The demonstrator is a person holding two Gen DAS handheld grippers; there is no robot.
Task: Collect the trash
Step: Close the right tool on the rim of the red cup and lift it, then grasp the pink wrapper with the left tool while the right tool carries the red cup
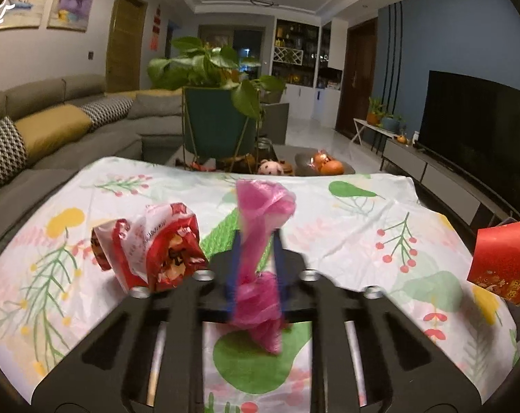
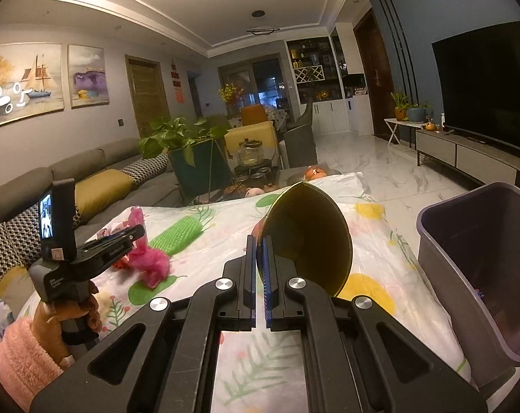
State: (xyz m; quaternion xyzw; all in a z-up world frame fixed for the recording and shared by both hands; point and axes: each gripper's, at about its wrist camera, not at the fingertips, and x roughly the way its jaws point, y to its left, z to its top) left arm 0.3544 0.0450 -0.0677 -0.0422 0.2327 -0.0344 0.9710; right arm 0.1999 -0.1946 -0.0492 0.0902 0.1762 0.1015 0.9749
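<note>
Left gripper [image 1: 256, 241]: fingers pressed in on a pink plastic bag [image 1: 263, 203], which bunches above the tips and hangs down between them; from the right wrist view the same gripper is held above the table with the bag dangling below it
Right gripper [image 2: 258, 251]: fingers close together, pinching the edge of a red envelope [image 2: 308, 234] whose gold inside bows open toward the camera; in the left wrist view the envelope shows as a red card at the far right edge
Red wrapper [image 1: 149, 247]: crumpled, lying on the tablecloth just left of the left gripper
Green foam net [image 2: 180, 232]: lying flat on the cloth, beside the pink bag and left of the right gripper
Tablecloth [image 1: 380, 213]: white with leaves and berries, covering the table
Bin [image 2: 480, 268]: grey-purple, open, standing at the right edge of the table, near the envelope
Person's hand [image 2: 67, 320]: wrapped around the left gripper's handle, with a pink fuzzy sleeve [image 2: 22, 358]
Background: potted plant [image 1: 215, 99] beyond the table, sofa [image 1: 53, 127] at left, television [image 1: 480, 120] at right
</note>
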